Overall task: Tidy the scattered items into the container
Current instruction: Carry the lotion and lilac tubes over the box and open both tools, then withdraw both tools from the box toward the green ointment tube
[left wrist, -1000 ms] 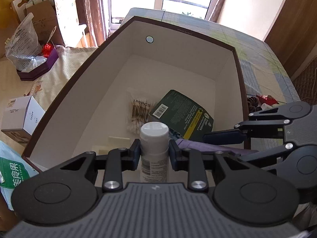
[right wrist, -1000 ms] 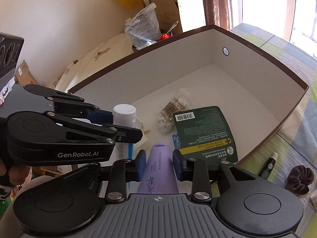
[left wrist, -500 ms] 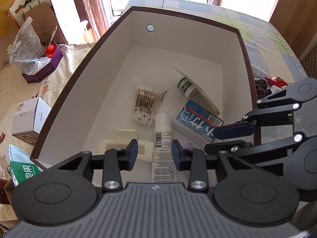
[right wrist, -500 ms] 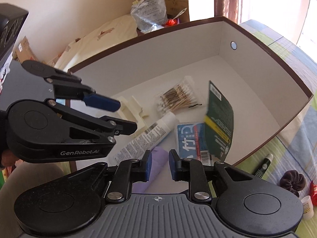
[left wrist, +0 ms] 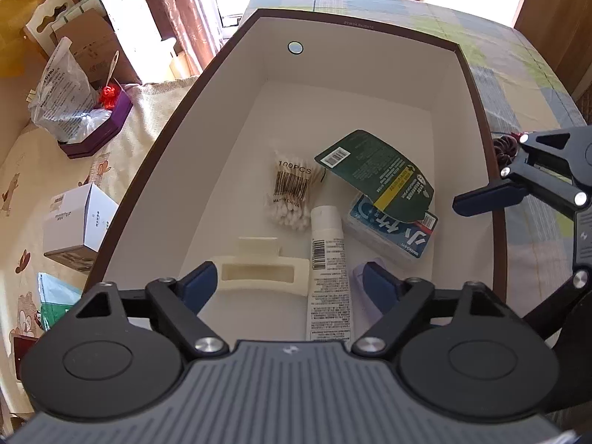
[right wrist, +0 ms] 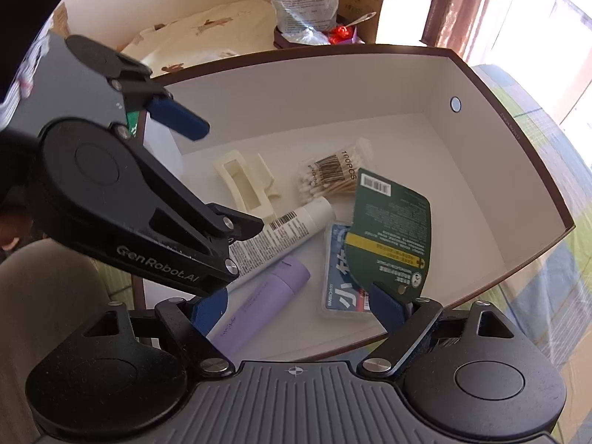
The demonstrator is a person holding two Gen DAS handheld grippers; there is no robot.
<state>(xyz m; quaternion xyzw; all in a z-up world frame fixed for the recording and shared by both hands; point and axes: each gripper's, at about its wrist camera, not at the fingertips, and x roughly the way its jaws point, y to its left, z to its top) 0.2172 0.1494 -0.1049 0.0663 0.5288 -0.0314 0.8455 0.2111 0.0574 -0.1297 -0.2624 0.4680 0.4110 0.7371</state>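
White carton (left wrist: pixel 79 218); plastic bag (left wrist: pixel 61 96); curtain (left wrist: pixel 185 11)

White box (left wrist: pixel 236 118) with brown rim; inside, white tube (left wrist: pixel 327 255), lilac tube (right wrist: pixel 266 303), dark green card (left wrist: pixel 373 174) with yellow band, cream clip (left wrist: pixel 259 270), blue pack (left wrist: pixel 399 233).

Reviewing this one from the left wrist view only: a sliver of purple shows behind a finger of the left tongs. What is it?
Observer: A purple tube, lying flat on the floor of the box, alongside the white tube.
Operator: Are the right tongs holding it? I see just one of their fingers.
Observer: No. The right tongs are spread wide open above it, gripping nothing.
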